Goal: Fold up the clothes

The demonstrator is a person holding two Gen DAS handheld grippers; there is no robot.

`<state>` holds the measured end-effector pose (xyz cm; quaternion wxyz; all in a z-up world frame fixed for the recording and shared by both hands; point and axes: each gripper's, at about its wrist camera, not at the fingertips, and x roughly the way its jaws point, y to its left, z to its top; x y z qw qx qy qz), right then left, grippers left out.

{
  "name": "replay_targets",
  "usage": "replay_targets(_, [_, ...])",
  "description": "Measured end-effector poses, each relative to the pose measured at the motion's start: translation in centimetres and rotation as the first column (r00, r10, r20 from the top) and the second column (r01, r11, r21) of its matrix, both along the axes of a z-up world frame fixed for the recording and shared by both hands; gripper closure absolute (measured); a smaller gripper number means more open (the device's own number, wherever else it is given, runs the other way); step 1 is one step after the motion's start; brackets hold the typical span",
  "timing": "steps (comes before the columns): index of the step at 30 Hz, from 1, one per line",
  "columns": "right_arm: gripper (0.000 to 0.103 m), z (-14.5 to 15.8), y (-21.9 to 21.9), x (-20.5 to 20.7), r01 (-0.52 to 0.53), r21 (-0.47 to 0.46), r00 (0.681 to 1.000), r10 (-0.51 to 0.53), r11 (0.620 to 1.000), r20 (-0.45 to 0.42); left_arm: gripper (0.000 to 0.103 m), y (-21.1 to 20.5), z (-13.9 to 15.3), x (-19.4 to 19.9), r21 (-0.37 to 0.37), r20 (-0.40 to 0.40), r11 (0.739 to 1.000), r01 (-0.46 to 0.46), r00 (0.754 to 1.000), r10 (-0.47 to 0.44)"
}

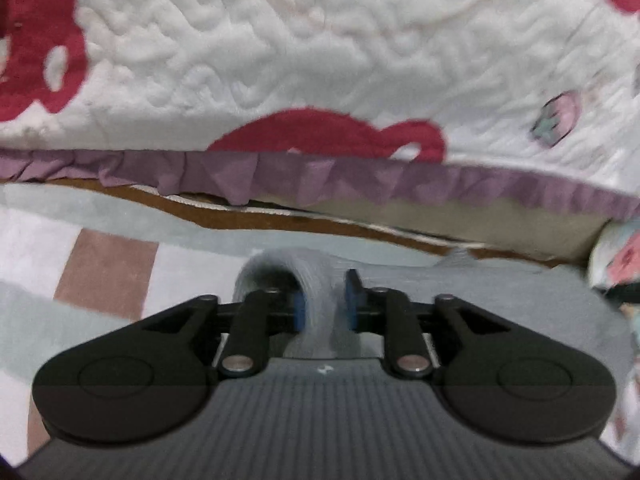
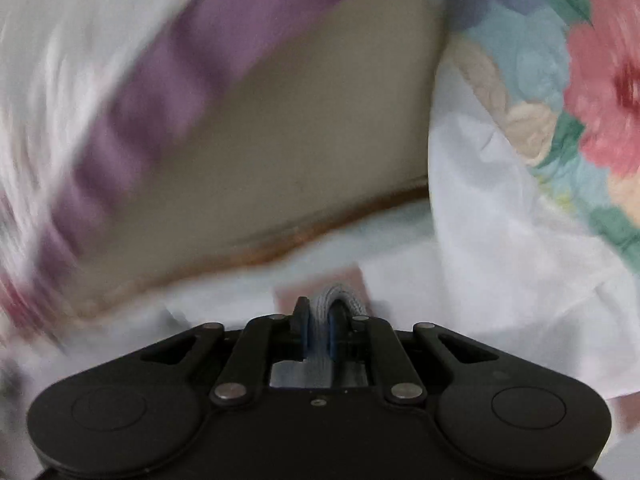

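Both hand-held grippers up close: left hand-held gripper jaws slightly apart w/ grey knit garment bunched between, grip unclear. Right hand-held gripper clamps garment's ribbed fold. Garment lies on checked blanket, near purple-frilled quilt.

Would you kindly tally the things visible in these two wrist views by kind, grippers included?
Grippers: 2, the left gripper and the right gripper
grey garment: 1
white quilted cover with purple frill: 1
floral cloth: 1
pale sheet with pink squares: 1
Total: 6
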<state>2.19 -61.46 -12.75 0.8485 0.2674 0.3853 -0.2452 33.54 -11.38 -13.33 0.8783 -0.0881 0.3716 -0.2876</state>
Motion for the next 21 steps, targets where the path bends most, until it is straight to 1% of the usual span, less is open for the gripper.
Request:
replay_targets(1, [0.086, 0.2, 0.9, -0.4, -0.010, -0.036, 1.000, 0.010, 0.999, -0.003, 0.073, 0.8, 0.6, -1.0, -0.027, 0.009, 1.000, -0.011, 1.000, 0.011])
replay_targets(2, [0.078, 0.6, 1.6, -1.1, 0.004, -0.061, 1.000, -0.003, 0.998, 0.018, 0.072, 1.6, 1.1, -2.0, -0.053, 0.015, 0.998, -0.019, 1.000, 0.020])
replay_targets(3, [0.073, 1.3, 1.8, -1.9, 0.039, -0.069, 0.998, -0.035, 0.997, 0.057, 0.070, 2.3, 1.6, -3.0, -0.078, 0.020, 0.997, -0.028, 0.999, 0.029])
replay_targets(5, [0.069, 2.8, 2.0, -3.8, 0.126, -0.080, 0.982, -0.113, 0.989, 0.150, 0.067, 3.7, 2.1, -5.1, -0.122, 0.026, 0.992, -0.040, 0.999, 0.043])
replay_targets(6, [0.068, 3.4, 2.3, -4.8, 0.150, -0.074, 0.973, -0.134, 0.986, 0.190, 0.066, 4.1, 2.1, -6.2, -0.137, 0.021, 0.990, -0.041, 0.999, 0.044])
replay_targets(9, [0.067, 3.7, 3.9, -7.7, 0.129, 0.017, 0.945, -0.128, 0.991, 0.302, 0.065, 5.1, 1.3, -8.8, -0.148, -0.003, 0.988, -0.042, 0.999, 0.042])
replay_targets(11, [0.067, 3.5, 5.0, -8.9, 0.097, 0.068, 0.935, -0.114, 0.993, 0.335, 0.065, 5.1, 0.3, -9.8, -0.136, -0.022, 0.990, -0.044, 0.999, 0.041])
replay_targets(13, [0.067, 3.0, 6.2, -9.6, 0.057, 0.097, 0.939, -0.086, 0.994, 0.334, 0.065, 4.8, -0.4, -10.3, -0.127, -0.038, 0.991, -0.039, 0.999, 0.034])
replay_targets(16, [0.067, 2.1, 8.2, -10.3, 0.016, 0.112, 0.951, -0.049, 0.994, 0.306, 0.065, 4.2, -0.2, -10.9, -0.109, -0.012, 0.994, -0.016, 1.000, 0.015])
replay_targets(19, [0.066, 1.4, 9.5, -10.7, 0.010, 0.127, 0.962, -0.045, 0.992, 0.270, 0.065, 4.3, 0.3, -11.1, -0.109, 0.007, 0.994, -0.009, 1.000, 0.010])
replay_targets(21, [0.056, 0.7, 10.1, -10.6, 0.022, 0.104, 0.972, -0.046, 0.994, 0.230, 0.065, 4.6, 0.3, -11.1, -0.111, 0.006, 0.994, -0.014, 1.000, 0.015])
